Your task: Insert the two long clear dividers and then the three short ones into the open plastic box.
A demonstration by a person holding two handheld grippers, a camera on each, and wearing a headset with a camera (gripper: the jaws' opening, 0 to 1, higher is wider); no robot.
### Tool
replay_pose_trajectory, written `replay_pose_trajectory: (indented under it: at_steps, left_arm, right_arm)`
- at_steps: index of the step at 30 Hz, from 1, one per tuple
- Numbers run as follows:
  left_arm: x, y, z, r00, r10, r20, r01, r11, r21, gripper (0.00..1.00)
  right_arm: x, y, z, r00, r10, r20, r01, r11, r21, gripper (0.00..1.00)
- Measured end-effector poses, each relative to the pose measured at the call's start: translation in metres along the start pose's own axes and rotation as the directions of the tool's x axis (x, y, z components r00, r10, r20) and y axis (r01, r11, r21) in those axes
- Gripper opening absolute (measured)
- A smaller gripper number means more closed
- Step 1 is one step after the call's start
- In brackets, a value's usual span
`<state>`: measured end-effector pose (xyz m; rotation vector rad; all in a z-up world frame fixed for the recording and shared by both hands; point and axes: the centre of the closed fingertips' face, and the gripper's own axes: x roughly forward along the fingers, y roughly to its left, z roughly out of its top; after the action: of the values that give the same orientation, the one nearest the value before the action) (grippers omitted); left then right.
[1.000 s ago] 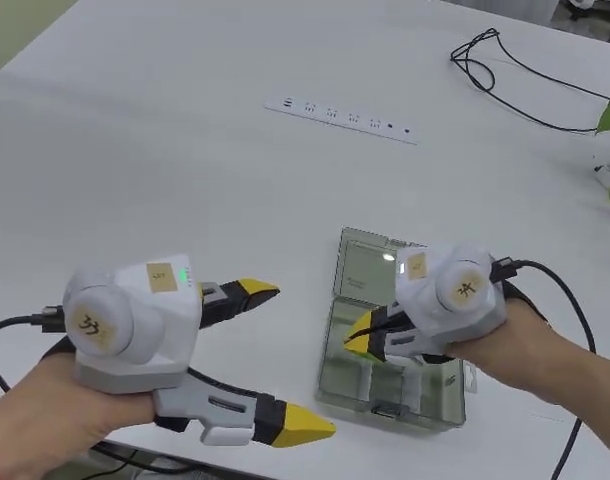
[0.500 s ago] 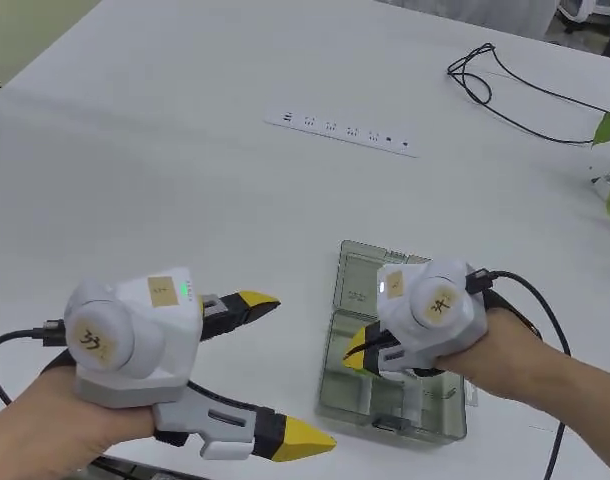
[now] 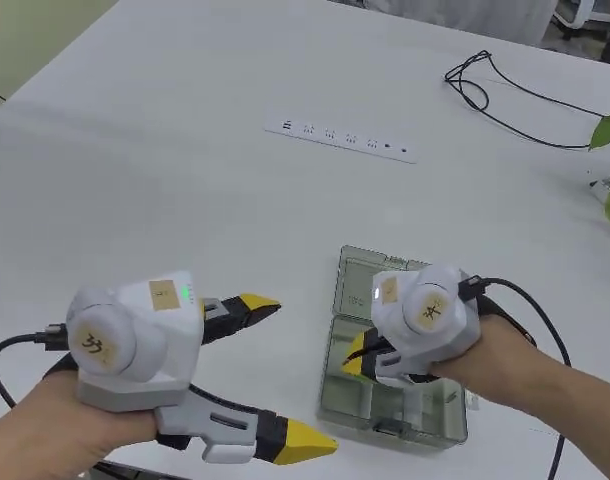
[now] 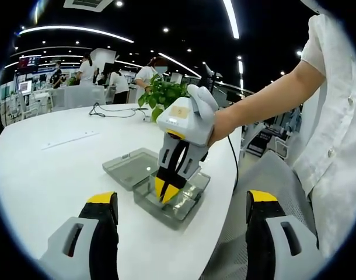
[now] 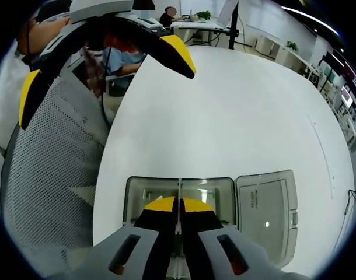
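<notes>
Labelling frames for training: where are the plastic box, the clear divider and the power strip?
plastic box (image 3: 337, 388), head view, bare left side.
clear divider (image 5: 179, 189), right gripper view, its thin edge.
power strip (image 3: 340, 138), head view, middle.

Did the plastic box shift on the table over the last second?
No. The open plastic box keeps its spacing from the power strip. Both slid down the head view together, so the camera moved, not the box.

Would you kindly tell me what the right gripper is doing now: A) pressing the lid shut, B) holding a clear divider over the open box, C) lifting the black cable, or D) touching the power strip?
B: the right gripper has its jaws closed on a thin clear divider above the open box.
</notes>
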<state>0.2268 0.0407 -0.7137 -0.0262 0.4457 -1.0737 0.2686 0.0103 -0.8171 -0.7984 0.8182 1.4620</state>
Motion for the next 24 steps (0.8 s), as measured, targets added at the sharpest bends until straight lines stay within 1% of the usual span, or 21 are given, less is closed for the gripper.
replay_pose_trajectory:
  at_steps: [3, 4, 7, 12, 15, 18, 21, 24]
  left_arm:
    - [0.000, -0.001, 0.001, 1.0000, 0.002, 0.001, -0.002, 1.000, 0.002, 0.93]
    - [-0.001, -0.001, 0.001, 1.0000, 0.003, -0.001, -0.003, 1.000, 0.002, 0.93]
    - [-0.001, -0.002, 0.002, 1.0000, 0.005, -0.001, -0.005, 1.000, 0.003, 0.93]
    - [-0.002, -0.004, 0.003, 1.0000, 0.008, 0.001, -0.008, 1.000, 0.002, 0.93]
    - [-0.002, -0.004, 0.004, 0.9999, 0.011, 0.004, -0.011, 1.000, 0.001, 0.93]
    - [-0.003, -0.005, 0.004, 0.9999, 0.014, 0.005, -0.014, 1.000, 0.002, 0.93]
    - [-0.004, -0.006, 0.005, 0.9998, 0.018, 0.007, -0.018, 1.000, -0.001, 0.93]
    - [-0.005, -0.007, 0.005, 0.9998, 0.019, 0.004, -0.019, 1.000, 0.002, 0.93]
  right_arm:
    - [-0.005, -0.001, 0.005, 0.9995, -0.011, 0.031, 0.010, 1.000, 0.029, 0.07]
    - [-0.006, -0.001, 0.005, 0.9993, -0.011, 0.035, 0.010, 0.999, 0.033, 0.08]
    - [-0.013, -0.003, 0.009, 0.9979, -0.024, 0.060, 0.021, 0.999, 0.050, 0.08]
    - [-0.028, -0.006, 0.015, 0.9927, -0.052, 0.108, 0.044, 0.996, 0.080, 0.11]
    - [-0.041, -0.007, 0.019, 0.9865, -0.072, 0.147, 0.055, 0.992, 0.112, 0.14]
    - [-0.051, -0.009, 0.020, 0.9809, -0.088, 0.173, 0.065, 0.989, 0.134, 0.15]
    - [-0.064, -0.010, 0.022, 0.9698, -0.112, 0.217, 0.075, 0.983, 0.169, 0.18]
    - [-0.076, -0.012, 0.021, 0.9609, -0.134, 0.242, 0.087, 0.977, 0.196, 0.20]
